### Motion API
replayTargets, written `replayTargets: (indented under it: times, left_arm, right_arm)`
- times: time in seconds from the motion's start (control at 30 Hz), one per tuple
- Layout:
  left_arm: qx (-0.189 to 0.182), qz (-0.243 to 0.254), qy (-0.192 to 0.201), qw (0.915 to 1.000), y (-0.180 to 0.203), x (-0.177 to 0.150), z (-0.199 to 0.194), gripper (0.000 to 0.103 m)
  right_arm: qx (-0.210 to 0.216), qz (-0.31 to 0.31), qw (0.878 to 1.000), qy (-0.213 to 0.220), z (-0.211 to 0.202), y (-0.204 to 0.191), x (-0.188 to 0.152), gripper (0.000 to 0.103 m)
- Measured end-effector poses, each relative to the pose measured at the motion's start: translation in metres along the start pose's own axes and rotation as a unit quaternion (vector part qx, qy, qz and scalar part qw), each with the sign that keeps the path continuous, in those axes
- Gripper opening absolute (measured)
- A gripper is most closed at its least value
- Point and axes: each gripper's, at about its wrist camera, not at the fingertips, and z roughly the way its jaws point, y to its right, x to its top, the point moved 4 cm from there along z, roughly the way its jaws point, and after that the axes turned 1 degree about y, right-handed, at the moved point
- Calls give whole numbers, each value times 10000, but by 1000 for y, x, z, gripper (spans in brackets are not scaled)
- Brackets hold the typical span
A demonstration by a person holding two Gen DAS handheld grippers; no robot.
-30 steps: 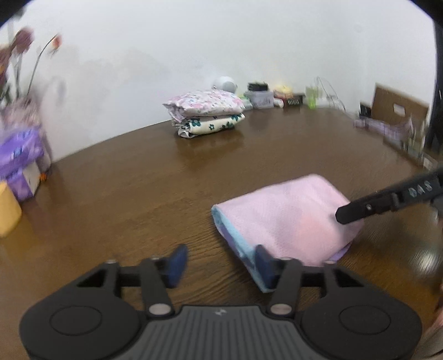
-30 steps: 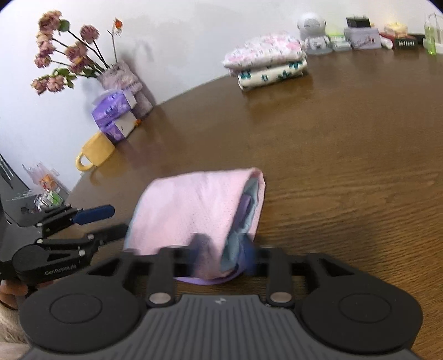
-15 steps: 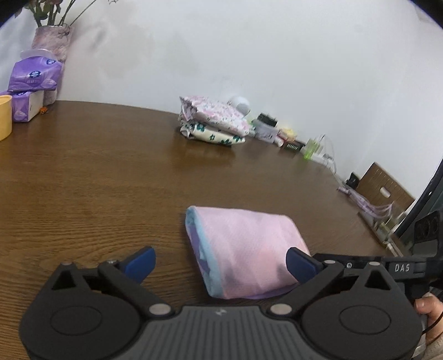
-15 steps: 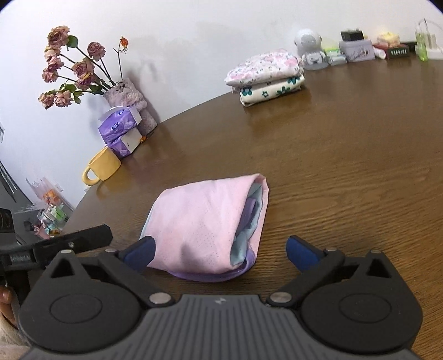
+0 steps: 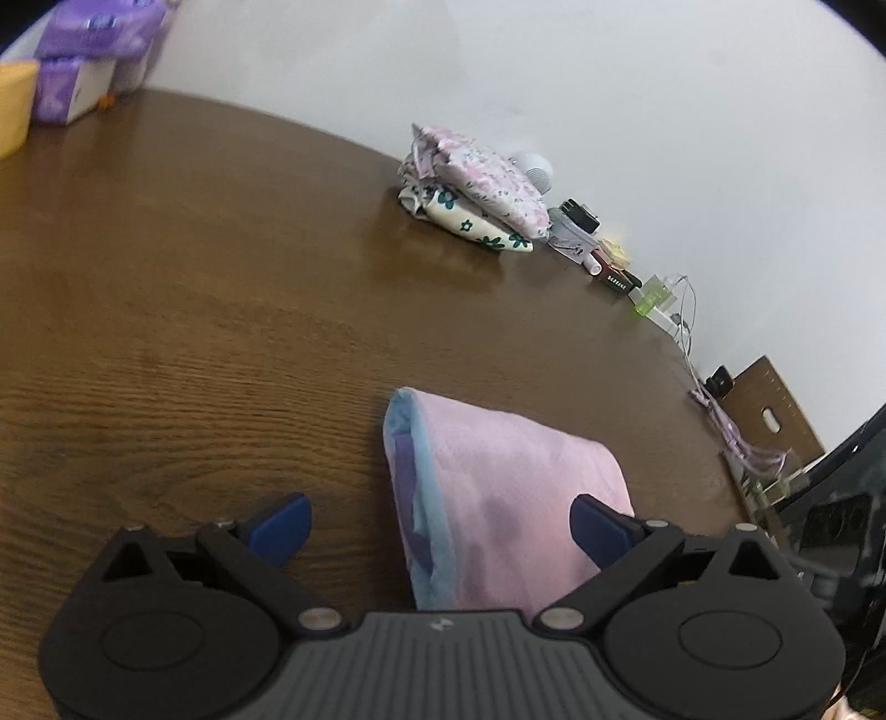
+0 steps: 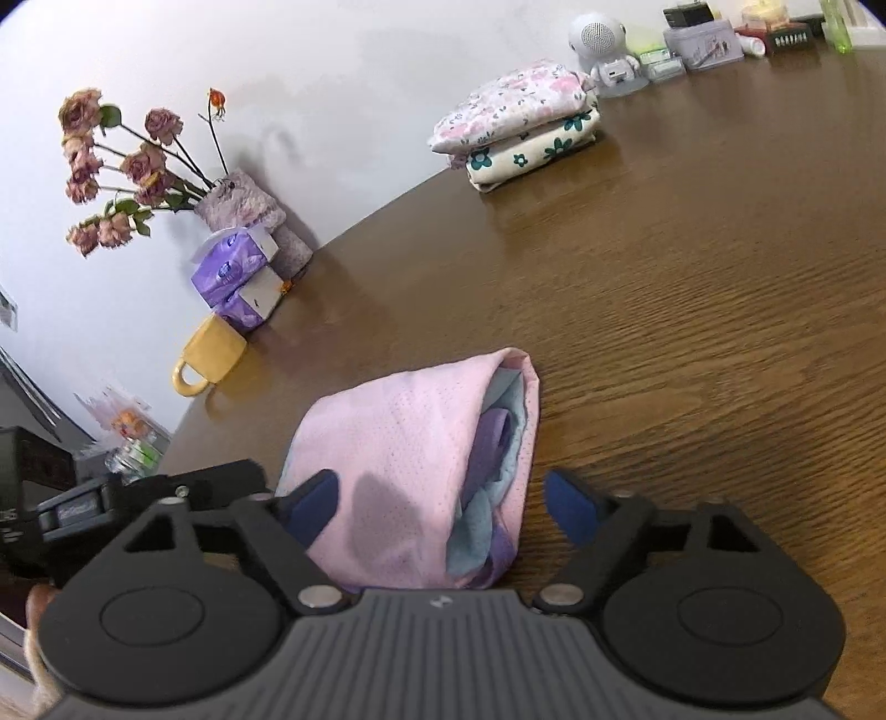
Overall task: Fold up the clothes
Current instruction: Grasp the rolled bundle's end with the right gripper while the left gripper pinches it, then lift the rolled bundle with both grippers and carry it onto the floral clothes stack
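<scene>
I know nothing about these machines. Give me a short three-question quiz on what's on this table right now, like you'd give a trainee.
1. True or false: the pink folded garment lies on top of the stack of folded floral clothes.
2. What stands nearest the yellow mug: A) purple tissue packs, B) white speaker, C) green bottle?
3. Fill in: the table is made of brown ____.

Key
1. False: it lies apart, on the bare table, between the fingers of the right gripper.
2. A
3. wood
</scene>
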Motion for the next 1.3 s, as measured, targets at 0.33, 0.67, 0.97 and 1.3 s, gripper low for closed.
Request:
replayTargets:
  times: [0.33, 0.67, 0.97, 1.3]
  left_arm:
    - [-352, -149, -476, 9981, 0, 11, 27, 35]
    - [-660, -296, -404, 9966, -7, 7, 32, 11]
    - [-759, 215, 119, 9968, 16, 16, 10, 10]
    - [-799, 586, 718, 9925, 43, 36, -26, 10]
  right_arm:
    - [381, 765, 9963, -103, 12, 23, 2, 26]
    - [748, 1031, 9917, -169, 23, 34, 3, 15]
    - [830, 454, 9953, 196, 5, 8, 25, 13]
    - [768, -172, 9953, 569, -18, -24, 53, 13]
